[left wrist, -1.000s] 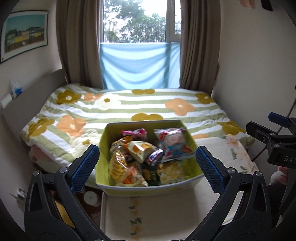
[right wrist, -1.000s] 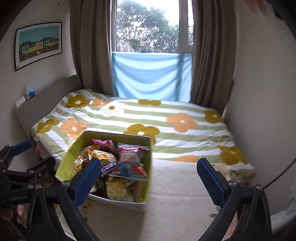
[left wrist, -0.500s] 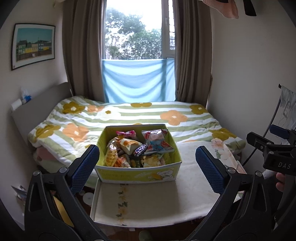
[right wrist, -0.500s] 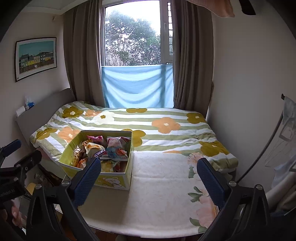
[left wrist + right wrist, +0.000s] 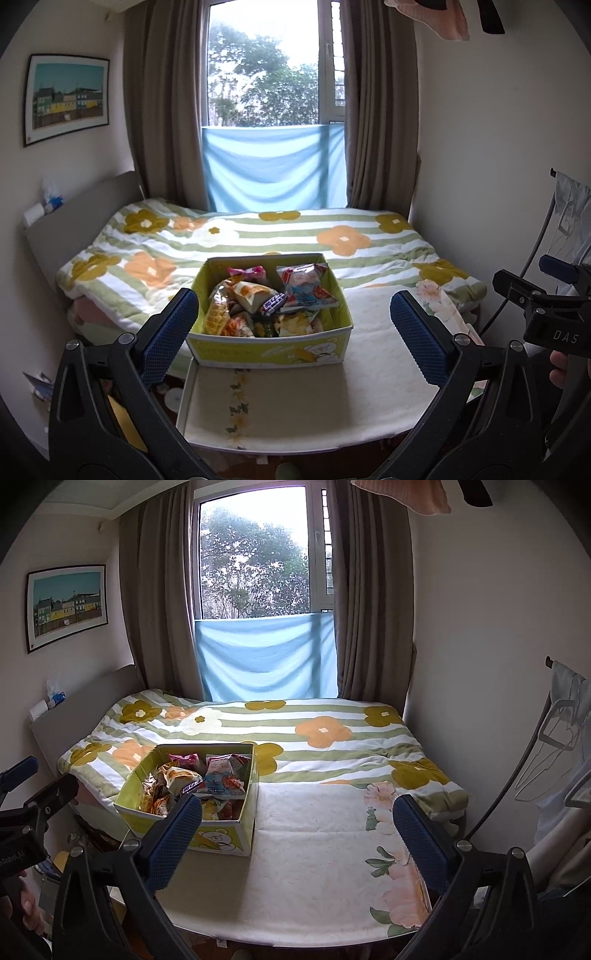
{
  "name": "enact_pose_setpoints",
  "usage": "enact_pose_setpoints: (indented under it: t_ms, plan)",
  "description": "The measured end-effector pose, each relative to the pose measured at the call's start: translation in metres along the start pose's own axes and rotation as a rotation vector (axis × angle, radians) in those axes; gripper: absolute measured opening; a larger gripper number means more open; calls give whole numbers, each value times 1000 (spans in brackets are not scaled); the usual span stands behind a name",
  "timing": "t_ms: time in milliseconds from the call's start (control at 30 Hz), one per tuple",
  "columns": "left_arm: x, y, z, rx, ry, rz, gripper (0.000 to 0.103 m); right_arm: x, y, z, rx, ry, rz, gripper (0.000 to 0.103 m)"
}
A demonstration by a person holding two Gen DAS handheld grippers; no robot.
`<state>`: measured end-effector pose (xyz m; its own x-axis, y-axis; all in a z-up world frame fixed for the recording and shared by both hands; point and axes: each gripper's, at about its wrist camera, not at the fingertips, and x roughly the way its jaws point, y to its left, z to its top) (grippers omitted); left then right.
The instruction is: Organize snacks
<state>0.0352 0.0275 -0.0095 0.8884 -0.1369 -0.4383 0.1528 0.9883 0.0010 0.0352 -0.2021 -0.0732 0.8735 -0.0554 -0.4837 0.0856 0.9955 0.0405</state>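
Observation:
A yellow-green cardboard box (image 5: 273, 350) with a bear print stands on the cream floral-covered table (image 5: 295, 406). It holds several snack packets (image 5: 269, 301), one blue-and-red pack on top. It also shows in the right wrist view (image 5: 221, 840), left of centre. My left gripper (image 5: 295, 332) is open and empty, held back from the box, its jaws framing it. My right gripper (image 5: 295, 834) is open and empty, to the right of the box over the table cover.
A bed with a flowered green-striped quilt (image 5: 277, 236) lies behind the table, under a curtained window. A headboard shelf (image 5: 48, 218) with tissues is on the left. A clothes rack with hangers (image 5: 554, 738) stands at the right wall.
Both grippers have pulled back and up from the box, so the box looks smaller and farther. The whole table front now shows. Both stayed open.

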Motion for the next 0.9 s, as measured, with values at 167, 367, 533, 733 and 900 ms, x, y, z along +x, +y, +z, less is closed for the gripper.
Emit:
enact_pose_setpoints:
  t_ms: [167, 367, 533, 733, 900]
  plan:
    - [1, -2, 0, 1, -1, 2, 103, 0, -1, -1, 0, 0, 0, 103]
    - [1, -1, -1, 0, -8, 2, 103, -1, -3, 0, 5, -1, -4, 103]
    - [3, -1, -1, 0, -4, 3, 103, -1, -7, 2, 14, 3, -8, 103]
    - [4, -1, -1, 1, -4, 5, 103, -1, -8, 2, 13, 3, -7, 103]
    - [4, 0, -1, 1, -3, 9, 103, -1, -8, 2, 13, 2, -8, 103]
